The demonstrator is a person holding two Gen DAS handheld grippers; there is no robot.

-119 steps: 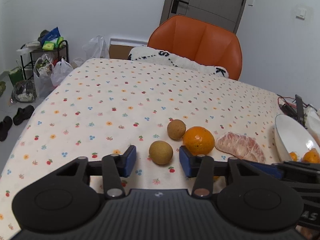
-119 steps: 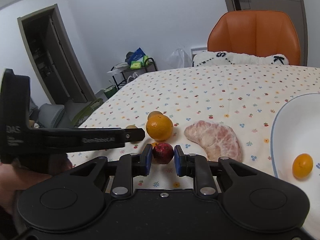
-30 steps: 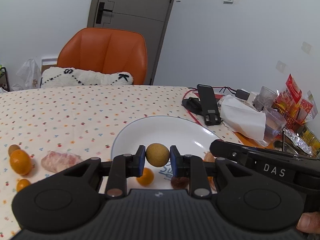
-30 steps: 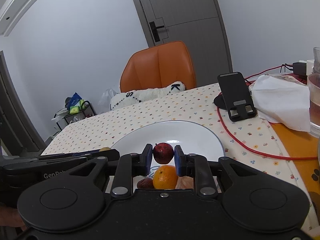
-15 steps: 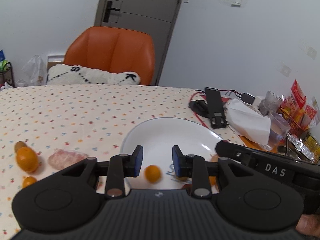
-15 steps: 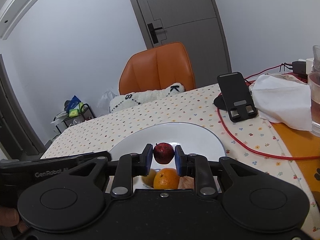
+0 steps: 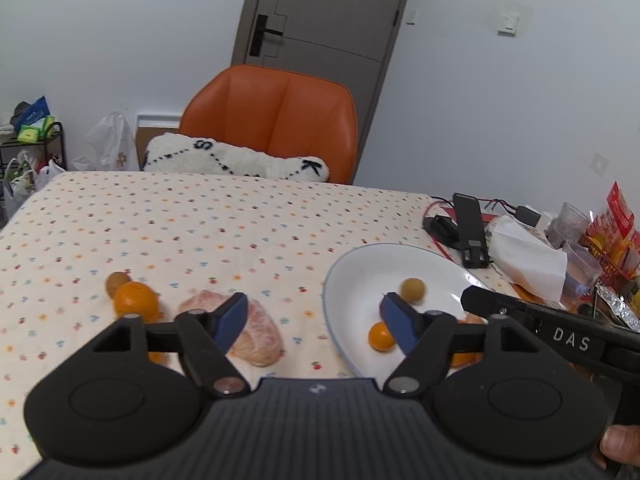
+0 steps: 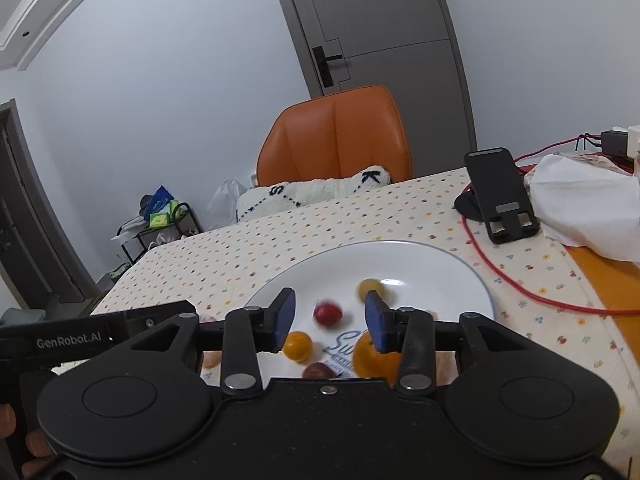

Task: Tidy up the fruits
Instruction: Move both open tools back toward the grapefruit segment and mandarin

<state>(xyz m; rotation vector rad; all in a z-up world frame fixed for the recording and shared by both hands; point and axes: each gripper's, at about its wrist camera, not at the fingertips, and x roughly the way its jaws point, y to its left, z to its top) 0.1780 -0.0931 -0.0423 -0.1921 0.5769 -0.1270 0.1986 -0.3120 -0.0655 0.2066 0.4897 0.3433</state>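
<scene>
A white plate (image 7: 360, 264) (image 8: 448, 276) holds a tan round fruit (image 7: 412, 289) (image 8: 371, 288), a small orange (image 7: 380, 336) (image 8: 297, 346), a bigger orange (image 8: 370, 356), a blurred red fruit (image 8: 327, 313) and a dark fruit (image 8: 316, 371). My left gripper (image 7: 314, 320) is open above the plate's left rim, empty. My right gripper (image 8: 330, 318) is open over the plate, with the red fruit below its gap. On the cloth to the left lie a peeled pomelo piece (image 7: 260, 332), an orange (image 7: 135, 300) and a brown fruit (image 7: 117, 281).
A black phone stand (image 8: 500, 196) and red cable (image 8: 520, 280) lie right of the plate, beside a white tissue (image 8: 588, 204). Cups and snack packets (image 7: 612, 232) crowd the far right. An orange chair (image 7: 272, 120) with a white cushion (image 7: 236, 160) stands behind the table.
Both grippers have opened. The tan fruit left the left gripper and lies on the plate; the red fruit dropped from the right gripper onto the plate. The left view swung leftwards.
</scene>
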